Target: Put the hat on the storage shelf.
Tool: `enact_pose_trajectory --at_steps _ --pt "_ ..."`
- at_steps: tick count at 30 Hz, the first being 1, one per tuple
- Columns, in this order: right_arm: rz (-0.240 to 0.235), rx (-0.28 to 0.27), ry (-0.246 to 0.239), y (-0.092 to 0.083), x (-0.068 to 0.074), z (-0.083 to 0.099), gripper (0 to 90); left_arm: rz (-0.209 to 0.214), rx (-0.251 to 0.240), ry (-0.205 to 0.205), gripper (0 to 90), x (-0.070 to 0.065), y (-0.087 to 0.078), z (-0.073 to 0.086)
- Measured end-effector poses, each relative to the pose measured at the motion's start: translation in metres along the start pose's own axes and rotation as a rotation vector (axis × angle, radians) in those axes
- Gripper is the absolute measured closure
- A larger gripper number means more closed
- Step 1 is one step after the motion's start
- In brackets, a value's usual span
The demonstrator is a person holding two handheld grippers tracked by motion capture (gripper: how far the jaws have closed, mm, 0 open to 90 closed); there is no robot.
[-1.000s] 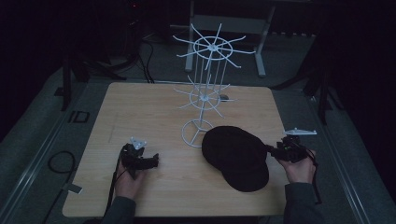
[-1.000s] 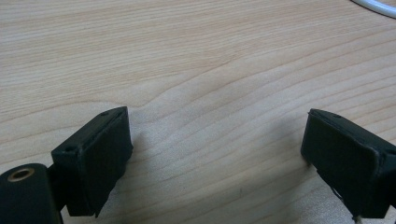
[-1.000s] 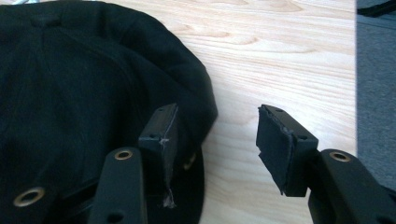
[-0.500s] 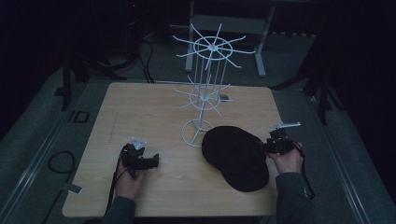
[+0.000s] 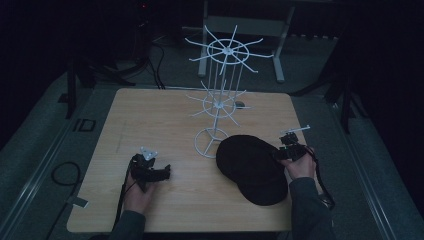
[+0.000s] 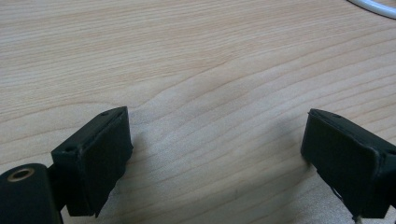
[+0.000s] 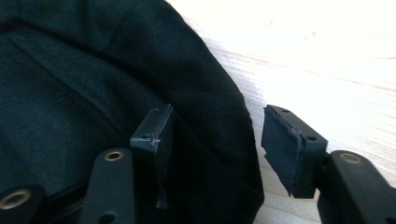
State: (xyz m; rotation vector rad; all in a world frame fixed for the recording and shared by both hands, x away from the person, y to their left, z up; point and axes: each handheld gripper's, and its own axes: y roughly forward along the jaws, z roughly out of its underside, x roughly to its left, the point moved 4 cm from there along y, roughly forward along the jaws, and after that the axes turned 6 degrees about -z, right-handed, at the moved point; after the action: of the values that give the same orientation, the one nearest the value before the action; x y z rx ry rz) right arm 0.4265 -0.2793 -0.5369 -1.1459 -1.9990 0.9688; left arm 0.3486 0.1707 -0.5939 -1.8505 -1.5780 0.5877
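Observation:
A black cap (image 5: 252,167) lies flat on the wooden table (image 5: 150,120), right of the white wire rack (image 5: 220,95). My right gripper (image 5: 280,154) sits at the cap's right edge. In the right gripper view it (image 7: 215,149) is open, its jaws straddling the rim of the cap (image 7: 93,93), one jaw over the fabric and the other over bare wood. My left gripper (image 5: 162,174) rests on the table near the front left, pointing right. In the left gripper view it (image 6: 215,154) is wide open over bare wood with nothing between its jaws.
The rack's round wire base (image 5: 212,142) stands just left of the cap, and a piece of it (image 6: 373,7) curves through the left gripper view's top right corner. Cables (image 5: 65,172) trail off the table's left side. Dark floor surrounds the table.
My right gripper has moved up and left along the table's right side, onto the cap's right edge. The cap shifted slightly. My left gripper has stayed put.

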Motion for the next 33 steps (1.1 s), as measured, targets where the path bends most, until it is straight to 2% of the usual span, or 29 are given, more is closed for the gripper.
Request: enact_pose_trajectory --at_steps 3,4,5,6,9,13,17,20,21,26,31,32,33 --pt "-0.002 0.032 0.008 0.009 -0.001 0.001 43.3 0.0 0.0 0.001 9.1 0.0 0.0 0.0" --pt "-0.009 0.042 0.007 0.011 -0.001 0.002 45.8 0.0 0.0 0.001 9.1 0.0 0.0 0.0" --pt "-0.037 0.052 0.02 0.014 -0.001 0.002 49.3 0.0 0.0 0.001 9.1 0.0 0.0 0.0" --pt "-0.037 0.052 0.02 0.014 -0.001 0.002 49.3 0.0 0.0 0.002 9.1 0.0 0.0 0.0" --pt "-0.026 0.069 0.026 0.017 -0.003 0.001 51.2 -0.001 0.001 0.003 9.1 0.0 0.0 0.0" --pt "-0.001 0.112 0.072 0.025 -0.002 0.001 54.2 0.0 0.001 0.003 9.1 0.0 0.0 0.0" --pt "0.01 0.125 0.084 0.028 -0.002 0.0 56.7 0.0 0.001 0.004 9.1 -0.001 0.0 0.0" --pt "0.004 0.125 0.096 0.027 -0.003 -0.001 62.0 0.001 0.001 0.004 9.1 -0.001 0.0 0.0" --pt "0.003 0.127 0.111 0.027 -0.004 -0.001 66.3 0.001 0.001 0.004 9.1 -0.001 0.0 0.0" --pt "-0.016 0.107 0.147 0.026 -0.005 0.001 71.6 0.002 0.001 0.005 9.1 -0.001 0.0 0.0" --pt "-0.064 0.04 0.192 0.018 -0.007 0.004 76.4 0.002 0.001 0.004 9.1 -0.001 0.0 0.0" --pt "-0.064 0.04 0.192 0.018 -0.007 0.004 76.4 0.002 0.001 0.004 9.1 -0.001 0.0 0.0" --pt "-0.076 0.012 0.203 0.015 -0.008 0.006 76.7 0.002 0.001 0.004 9.1 -0.001 0.0 0.0"
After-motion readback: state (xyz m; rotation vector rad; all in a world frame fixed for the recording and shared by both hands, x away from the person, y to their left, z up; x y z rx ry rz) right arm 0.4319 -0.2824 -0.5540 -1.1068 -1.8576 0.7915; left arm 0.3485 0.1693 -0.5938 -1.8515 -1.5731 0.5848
